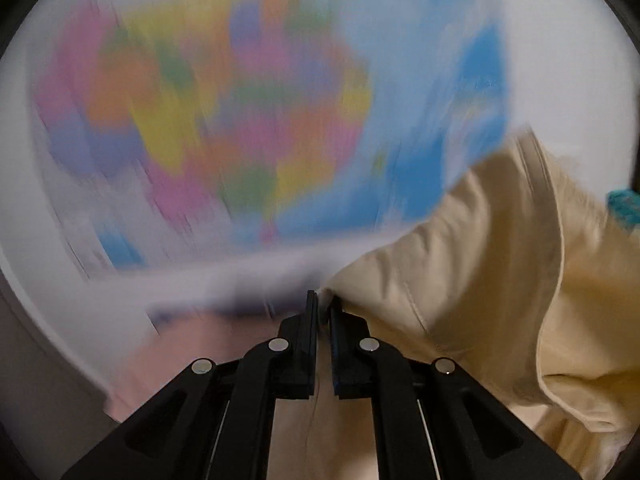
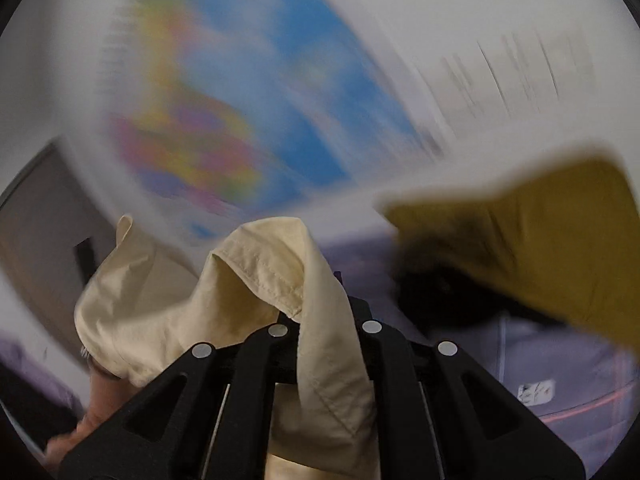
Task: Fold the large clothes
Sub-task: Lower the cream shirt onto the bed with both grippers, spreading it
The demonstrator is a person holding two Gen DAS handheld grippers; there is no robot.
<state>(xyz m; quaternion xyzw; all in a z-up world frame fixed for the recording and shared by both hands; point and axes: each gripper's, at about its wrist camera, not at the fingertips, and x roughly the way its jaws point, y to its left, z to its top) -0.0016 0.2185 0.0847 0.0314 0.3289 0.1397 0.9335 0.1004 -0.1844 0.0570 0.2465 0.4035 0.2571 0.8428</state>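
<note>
A cream garment [image 1: 480, 280] fills the right and lower part of the left wrist view, hanging in folds with a stitched seam. My left gripper [image 1: 322, 312] is shut on an edge of it, and the cloth runs down between the black fingers. In the right wrist view the same cream garment [image 2: 248, 288] drapes over my right gripper [image 2: 320, 308], covering the fingertips. A hemmed strip passes down between the jaws, which are shut on it. Both views are heavily motion-blurred.
A colourful wall map [image 1: 240, 112] hangs on a white wall behind. A mustard-yellow sleeve [image 2: 552, 248] with something black beneath it crosses the right of the right wrist view. A purple-grey fabric surface [image 2: 560, 380] with a small label lies below. Part of a hand [image 2: 96, 384] shows at lower left.
</note>
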